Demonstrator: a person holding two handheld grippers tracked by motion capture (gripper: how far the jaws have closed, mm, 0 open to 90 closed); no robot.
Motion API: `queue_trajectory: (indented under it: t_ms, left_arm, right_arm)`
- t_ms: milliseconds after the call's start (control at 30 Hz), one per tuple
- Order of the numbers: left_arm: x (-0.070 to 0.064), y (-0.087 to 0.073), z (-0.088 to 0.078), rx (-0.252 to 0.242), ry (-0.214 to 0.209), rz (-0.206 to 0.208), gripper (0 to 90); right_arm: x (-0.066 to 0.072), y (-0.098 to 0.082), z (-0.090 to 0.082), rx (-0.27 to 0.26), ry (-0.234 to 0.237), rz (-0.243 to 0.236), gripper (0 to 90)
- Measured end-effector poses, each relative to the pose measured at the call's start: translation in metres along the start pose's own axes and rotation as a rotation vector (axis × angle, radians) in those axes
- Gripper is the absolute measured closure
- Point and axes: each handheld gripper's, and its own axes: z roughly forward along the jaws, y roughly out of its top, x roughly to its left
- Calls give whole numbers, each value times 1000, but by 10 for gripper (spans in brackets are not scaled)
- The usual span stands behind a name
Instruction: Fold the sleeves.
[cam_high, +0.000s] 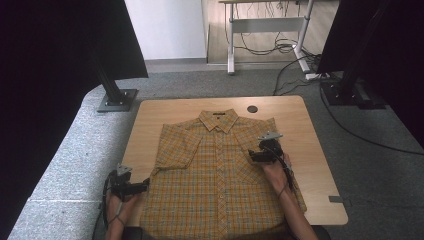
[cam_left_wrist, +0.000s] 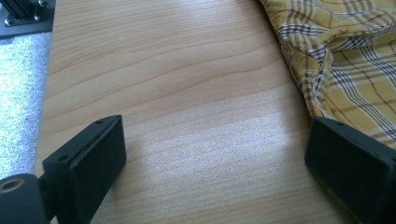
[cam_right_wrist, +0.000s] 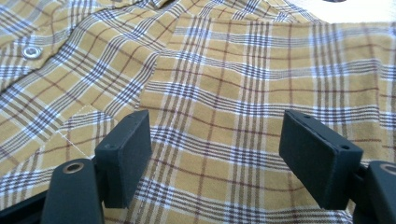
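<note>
A yellow plaid shirt lies flat, buttoned, on the desk — ready for folding. The right hand-held gripper hovers spread over its shoulder; the left hand-held gripper, also spread, waits beside the sleeve edge.

No readable text or labels

Bare light wooden surface flanks the flat yellow plaid cotton shirt; a small dark round disc sits behind the collar.
</note>
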Motion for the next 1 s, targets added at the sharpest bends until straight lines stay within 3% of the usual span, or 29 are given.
queue_trajectory:
  t_ms: [300,1000]
  left_arm:
    - [0,0,0,0,0,0,55]
    - [0,0,0,0,0,0,54]
  right_arm:
    - [-20,-6,-14,-14,56,72,220]
    - [-46,-50,-63,20,63,104,190]
